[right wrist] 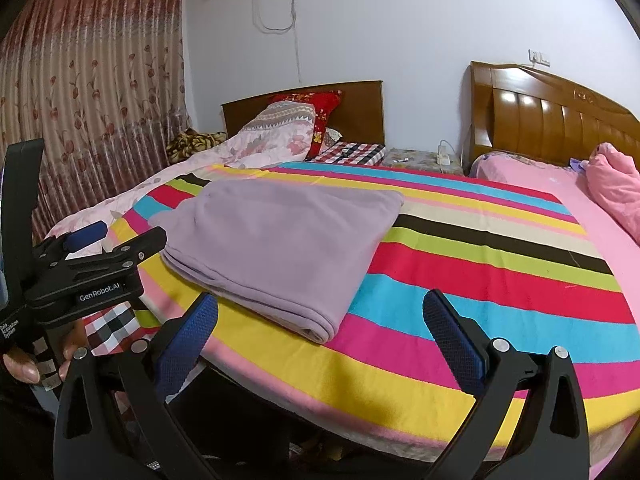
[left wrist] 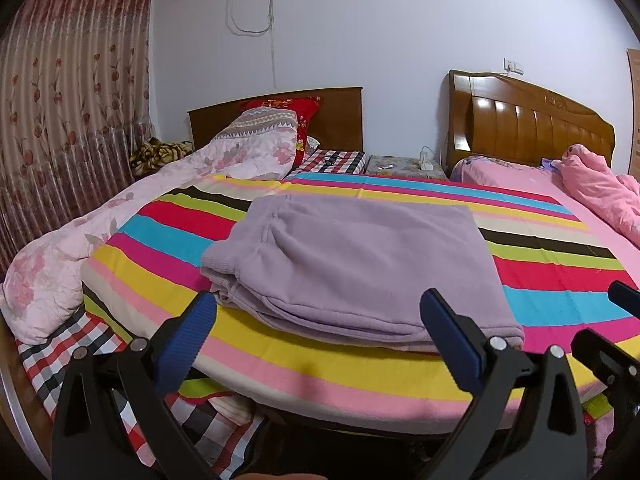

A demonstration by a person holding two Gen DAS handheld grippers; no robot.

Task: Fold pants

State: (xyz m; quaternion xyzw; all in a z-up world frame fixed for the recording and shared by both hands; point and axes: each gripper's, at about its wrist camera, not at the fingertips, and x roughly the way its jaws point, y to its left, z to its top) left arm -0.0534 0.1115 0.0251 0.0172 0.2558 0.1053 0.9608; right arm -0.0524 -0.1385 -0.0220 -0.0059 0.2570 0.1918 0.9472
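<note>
The striped blanket [left wrist: 360,364] is being used as the work spot, w/ the purple pants [left wrist: 360,264] lying on it already folded into a neat stack. The left gripper [left wrist: 320,332] & right gripper [right wrist: 320,332] are being held just off the near edge, jaws spread wide, nothing pinched. The folding is looking done, so maybe only a last pat is being called for.
</note>
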